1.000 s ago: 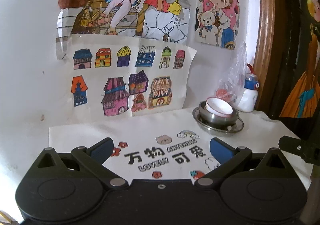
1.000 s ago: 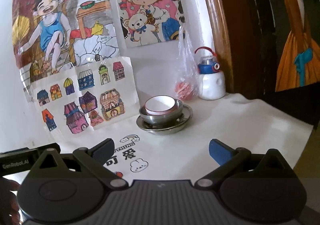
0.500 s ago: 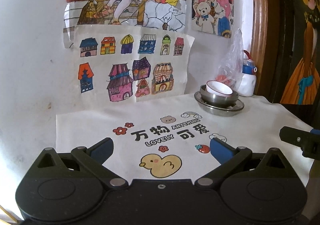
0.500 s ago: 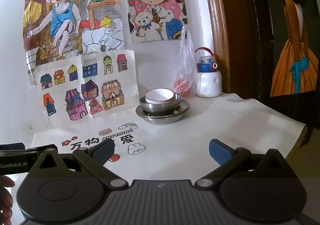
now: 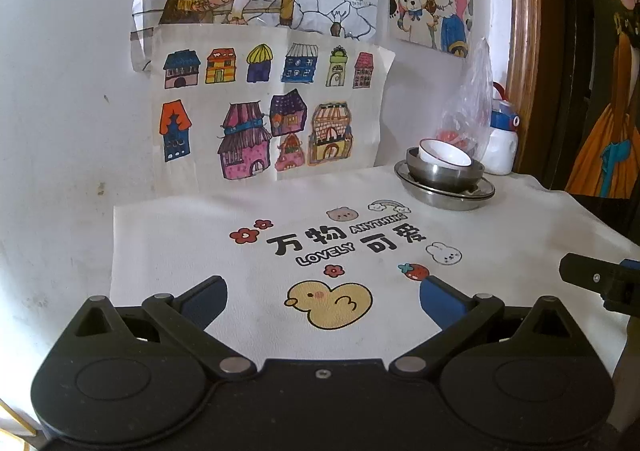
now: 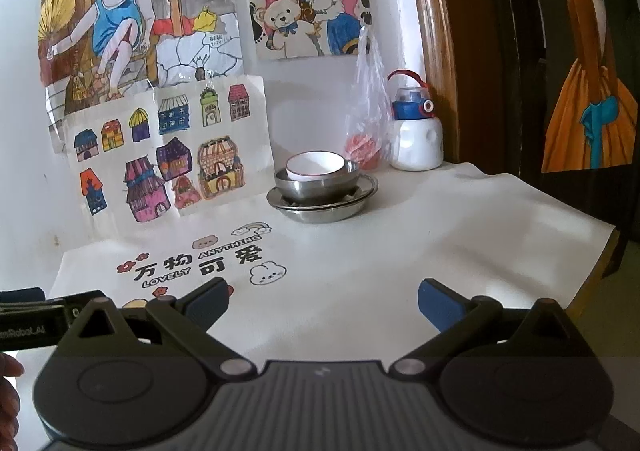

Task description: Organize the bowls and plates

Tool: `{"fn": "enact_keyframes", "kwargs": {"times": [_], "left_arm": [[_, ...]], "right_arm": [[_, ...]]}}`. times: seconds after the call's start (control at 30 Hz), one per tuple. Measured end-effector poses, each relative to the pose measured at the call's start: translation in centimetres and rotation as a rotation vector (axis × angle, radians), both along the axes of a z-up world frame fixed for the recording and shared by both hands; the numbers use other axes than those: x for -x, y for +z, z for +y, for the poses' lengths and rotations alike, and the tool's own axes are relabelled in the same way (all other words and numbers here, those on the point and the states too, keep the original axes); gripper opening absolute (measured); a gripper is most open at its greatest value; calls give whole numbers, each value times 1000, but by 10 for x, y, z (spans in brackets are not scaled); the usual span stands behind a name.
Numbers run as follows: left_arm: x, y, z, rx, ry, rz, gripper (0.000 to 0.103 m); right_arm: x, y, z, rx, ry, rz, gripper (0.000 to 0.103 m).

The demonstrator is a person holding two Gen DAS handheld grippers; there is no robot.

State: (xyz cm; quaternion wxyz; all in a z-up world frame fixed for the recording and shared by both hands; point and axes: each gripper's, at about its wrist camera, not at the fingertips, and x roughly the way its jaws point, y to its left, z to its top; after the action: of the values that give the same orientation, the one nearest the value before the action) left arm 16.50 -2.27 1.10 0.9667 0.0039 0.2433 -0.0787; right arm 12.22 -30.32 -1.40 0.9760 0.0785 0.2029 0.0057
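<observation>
Fingers of the left gripper [image 5: 323, 301] are spread wide and empty above the duck print on the cloth [image 5: 200, 235]. Right gripper [image 6: 323, 301] likewise gapes, holding nothing. Far back on the counter [image 6: 460, 219], a white bowl [image 6: 316, 167] sits tilted inside a steel bowl [image 6: 320, 187] on steel plates [image 6: 324, 207], near a bag [image 6: 366, 123] and bottle [image 6: 416, 139].

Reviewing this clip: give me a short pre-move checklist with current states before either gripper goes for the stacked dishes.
1. Left gripper open, nothing held: ok.
2. Right gripper open, nothing held: ok.
3. White bowl nested in steel bowl: ok.
4. Steel bowl sits on the plates: ok; plate count: cannot tell.
5. Tablecloth between grippers and stack free of objects: ok.
6. Water bottle and plastic bag close behind stack: not ok.
</observation>
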Motion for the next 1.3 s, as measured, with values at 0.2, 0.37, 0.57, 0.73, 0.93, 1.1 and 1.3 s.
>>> {"fn": "enact_keyframes", "kwargs": {"times": [0.2, 0.37, 0.57, 0.73, 0.93, 1.1, 1.3], "left_arm": [[-1, -2, -2, -9, -3, 3, 102], [-3, -4, -3, -13, 1, 9, 102], [-5, -7, -2, -13, 11, 19, 102], [-6, -7, -2, -12, 12, 23, 102], [-6, -7, -2, -10, 11, 22, 102], [-8, -8, -2, 2, 4, 26, 102], [-7, -7, -2, 21, -8, 25, 102]], "right_arm": [[-2, -2, 1, 0, 2, 1, 103], [-4, -4, 0, -2, 1, 5, 103], [-6, -8, -2, -6, -3, 10, 103], [-7, -9, -3, -6, -3, 10, 103], [-9, -11, -2, -5, -1, 12, 103], [-9, -10, -2, -4, -1, 13, 103], [-10, -10, -1, -2, 1, 13, 103]]}}
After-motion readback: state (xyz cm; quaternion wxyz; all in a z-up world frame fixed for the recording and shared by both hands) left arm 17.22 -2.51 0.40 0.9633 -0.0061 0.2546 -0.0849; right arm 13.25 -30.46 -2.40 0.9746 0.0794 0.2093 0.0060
